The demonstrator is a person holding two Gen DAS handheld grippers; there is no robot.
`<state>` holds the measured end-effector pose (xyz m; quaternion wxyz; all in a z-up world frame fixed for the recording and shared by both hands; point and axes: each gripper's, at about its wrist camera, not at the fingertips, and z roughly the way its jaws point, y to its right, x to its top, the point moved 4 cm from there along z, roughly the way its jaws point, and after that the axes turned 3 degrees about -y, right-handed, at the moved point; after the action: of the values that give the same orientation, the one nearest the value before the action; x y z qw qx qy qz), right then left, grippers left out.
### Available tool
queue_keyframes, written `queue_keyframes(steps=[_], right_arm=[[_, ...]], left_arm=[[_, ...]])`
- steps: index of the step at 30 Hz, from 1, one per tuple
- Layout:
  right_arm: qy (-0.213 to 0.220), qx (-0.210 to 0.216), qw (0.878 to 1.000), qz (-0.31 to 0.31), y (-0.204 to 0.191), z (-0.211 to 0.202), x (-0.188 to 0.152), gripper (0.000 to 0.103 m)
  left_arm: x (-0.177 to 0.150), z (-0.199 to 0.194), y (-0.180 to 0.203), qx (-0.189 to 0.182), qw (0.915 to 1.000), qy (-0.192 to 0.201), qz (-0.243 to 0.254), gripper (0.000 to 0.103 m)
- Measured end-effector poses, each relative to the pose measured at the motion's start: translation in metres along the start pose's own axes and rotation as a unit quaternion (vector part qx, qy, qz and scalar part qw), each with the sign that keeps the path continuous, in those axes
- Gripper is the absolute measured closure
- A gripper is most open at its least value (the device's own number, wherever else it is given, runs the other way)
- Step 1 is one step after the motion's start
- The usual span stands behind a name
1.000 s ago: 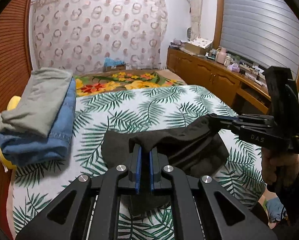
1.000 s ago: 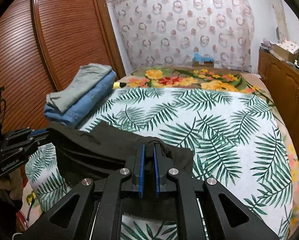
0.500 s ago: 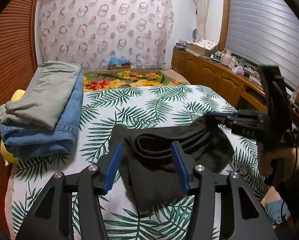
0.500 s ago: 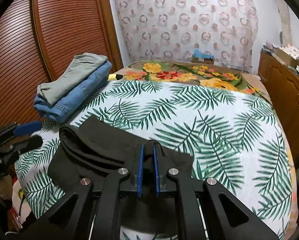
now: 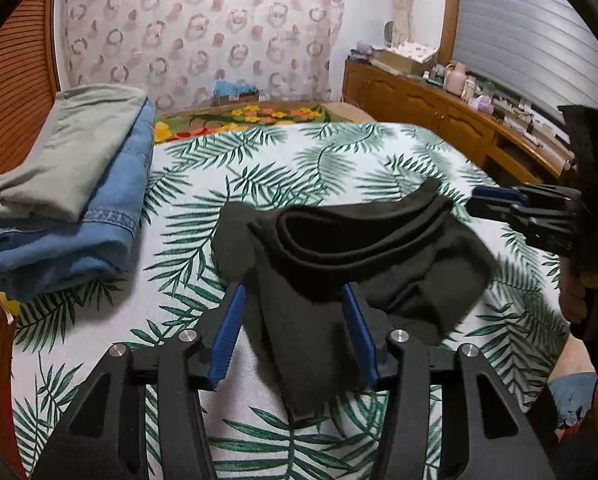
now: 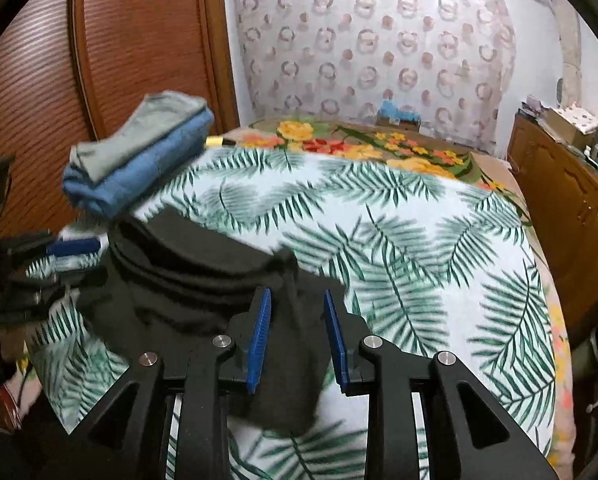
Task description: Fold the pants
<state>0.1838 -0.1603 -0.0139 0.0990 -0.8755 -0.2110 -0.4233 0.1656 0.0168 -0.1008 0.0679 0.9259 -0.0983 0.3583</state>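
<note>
The black pants [image 5: 359,248] lie folded in a rumpled bundle on the palm-leaf bedspread [image 5: 299,160]. They also show in the right wrist view [image 6: 203,280]. My left gripper [image 5: 293,292] is open, its blue pads either side of the bundle's near left end, gripping nothing. My right gripper [image 6: 297,300] is open over the bundle's right end, empty. The right gripper also shows at the right edge of the left wrist view [image 5: 499,200]. The left gripper shows blurred at the left edge of the right wrist view [image 6: 59,256].
A stack of folded clothes, grey pants [image 5: 67,148] on blue jeans [image 5: 79,236], lies at the bed's left edge by the wooden wardrobe [image 6: 79,80]. A wooden cabinet [image 5: 439,116] with clutter runs along the right. A floral blanket [image 6: 359,144] covers the bed's far end.
Both grippers have opened and let go of the black pants: the left first, then the right. The bundle has dropped onto the bedspread.
</note>
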Motion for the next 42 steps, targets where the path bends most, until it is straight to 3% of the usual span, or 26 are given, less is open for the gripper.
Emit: queue_keyframes(steps=[10,21,24,26,27,32,38,42], right_arm=[[-0.028,0.038,0.998,-0.03,-0.011,0.026,0.011,0.075],[-0.062,-0.007,0.993,-0.099,-0.015,0.07,0.036,0.075],[-0.057,0.01,0.994,-0.089,-0.013,0.075,0.043,0.075],[-0.052,0.03,0.995,-0.078,-0.011,0.078,0.047,0.09],[-0.051,0.042,0.995,-0.071,-0.01,0.079,0.048,0.093],[-0.039,0.046,0.996,-0.062,-0.003,0.082,0.047,0.096],[-0.009,-0.005,1.0,-0.026,0.004,0.076,0.05,0.096],[-0.02,-0.011,0.999,-0.03,-0.001,0.082,0.046,0.096]], left_arm=[[-0.005,0.018,-0.005,0.002,0.9997,-0.022,-0.009,0.051],[0.012,0.027,-0.009,0.008,0.9998,-0.017,-0.012,0.051],[0.021,0.032,-0.009,-0.002,0.9997,-0.022,-0.006,0.062],[0.027,0.035,-0.01,-0.008,0.9997,-0.024,-0.007,0.067],[0.027,0.035,-0.01,-0.009,0.9997,-0.023,-0.007,0.07],[0.037,0.031,-0.012,-0.01,0.9999,-0.005,-0.008,0.078],[0.037,0.026,-0.016,0.011,0.9998,0.001,-0.018,0.078],[0.034,0.02,-0.02,0.013,0.9996,0.004,-0.024,0.066]])
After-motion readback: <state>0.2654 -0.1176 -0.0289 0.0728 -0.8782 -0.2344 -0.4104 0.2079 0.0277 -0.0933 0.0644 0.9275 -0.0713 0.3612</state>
